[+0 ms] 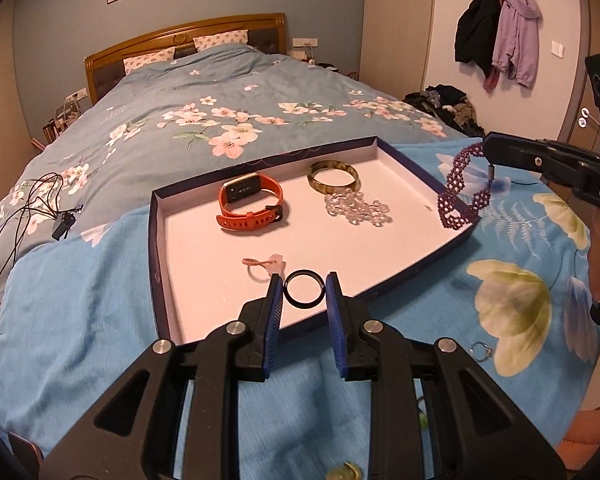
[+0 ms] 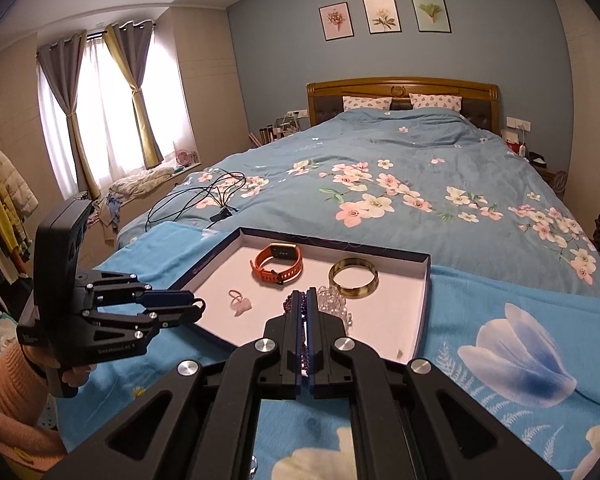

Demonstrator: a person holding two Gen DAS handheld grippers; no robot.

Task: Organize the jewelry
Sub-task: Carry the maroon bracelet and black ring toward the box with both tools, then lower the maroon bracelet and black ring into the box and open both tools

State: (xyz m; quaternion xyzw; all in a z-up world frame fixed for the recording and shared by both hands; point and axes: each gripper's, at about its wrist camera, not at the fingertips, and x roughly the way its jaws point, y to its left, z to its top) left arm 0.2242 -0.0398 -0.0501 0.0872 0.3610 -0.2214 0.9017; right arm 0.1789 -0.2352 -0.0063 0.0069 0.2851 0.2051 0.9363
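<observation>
A shallow dark-blue tray [image 1: 162,240] with a white floor lies on the bed. In it are an orange watch [image 1: 252,202], a brown bangle [image 1: 334,178], a clear bead bracelet [image 1: 358,206] and a small pink ring charm [image 1: 262,264]. My left gripper [image 1: 303,290] is shut on a black ring [image 1: 304,289], held upright above the tray's near edge. My right gripper [image 2: 305,300] is shut on a purple beaded bracelet [image 1: 458,188], which dangles over the tray's right edge [image 2: 424,300]. In the right wrist view only a few purple beads [image 2: 288,302] show beside the fingers.
A silver ring [image 1: 480,350] lies on the blue floral blanket right of my left gripper. A gold item [image 1: 346,472] sits at the bottom edge. Black cables [image 1: 24,216] lie on the bed to the left. Coats [image 1: 496,32] hang on the far wall.
</observation>
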